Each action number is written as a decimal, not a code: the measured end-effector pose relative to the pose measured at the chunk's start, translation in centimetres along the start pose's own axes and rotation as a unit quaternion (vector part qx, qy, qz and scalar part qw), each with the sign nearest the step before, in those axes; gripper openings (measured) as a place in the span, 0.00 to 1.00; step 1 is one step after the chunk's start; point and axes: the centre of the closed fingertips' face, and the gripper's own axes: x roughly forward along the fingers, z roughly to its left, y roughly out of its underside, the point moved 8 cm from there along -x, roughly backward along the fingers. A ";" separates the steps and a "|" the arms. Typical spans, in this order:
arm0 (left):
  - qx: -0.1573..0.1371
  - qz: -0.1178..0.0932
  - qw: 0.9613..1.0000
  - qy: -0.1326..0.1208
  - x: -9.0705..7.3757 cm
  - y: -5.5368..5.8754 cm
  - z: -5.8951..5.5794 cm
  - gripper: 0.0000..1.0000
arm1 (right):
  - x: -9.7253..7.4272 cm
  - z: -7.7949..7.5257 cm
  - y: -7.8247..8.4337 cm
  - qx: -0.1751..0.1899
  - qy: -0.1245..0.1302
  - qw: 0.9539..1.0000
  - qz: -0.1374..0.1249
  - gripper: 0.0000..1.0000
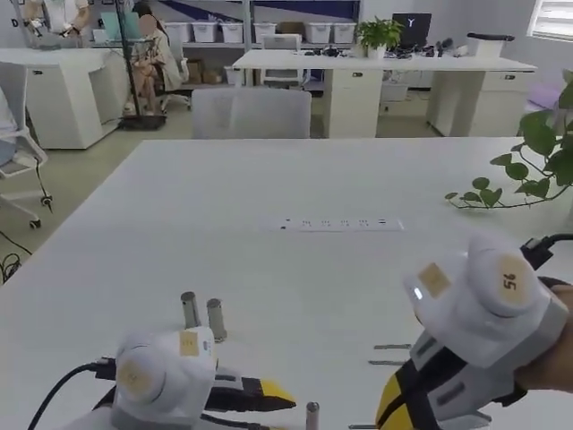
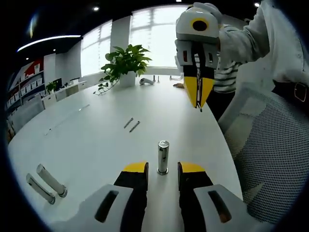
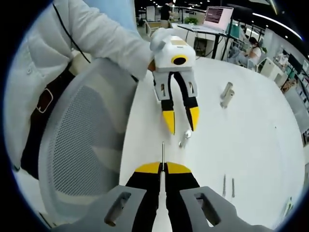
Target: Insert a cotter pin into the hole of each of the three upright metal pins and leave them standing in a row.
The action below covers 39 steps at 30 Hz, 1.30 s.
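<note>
Left gripper (image 3: 182,126) is bracketing one upright metal pin (image 2: 163,155) while the right gripper (image 2: 198,99) is gripping a cotter pin (image 3: 162,152).

In the left gripper view, the left jaws are standing released on either side of the metal pin, with a gap showing on each side. The pin is standing upright on the white worktop (image 2: 96,140). The right gripper is hanging at 1 o'clock from that pin, its jaws clenched on the thin cotter pin, which is pointing down. Two loose cotter pins (image 2: 131,124) are lying side by side on the worktop at 11 o'clock from the metal pin. Two other metal pins (image 2: 46,181) are sitting close together at 8 o'clock, well apart from it; in the head view they are standing upright.
</note>
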 end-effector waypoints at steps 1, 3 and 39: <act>0.000 0.001 1.000 0.002 0.1 0.1 0.0 0.20 | -0.1 0.0 0.2 0.004 0.002 1.000 0.001 0.04; 0.005 0.002 1.000 0.005 0.5 0.4 0.0 0.18 | -0.1 -0.1 0.5 0.012 0.004 1.000 0.005 0.04; -0.015 -0.049 0.999 -0.010 2.6 1.1 0.4 0.07 | 2.7 -2.6 -0.3 0.135 0.053 0.989 0.012 0.04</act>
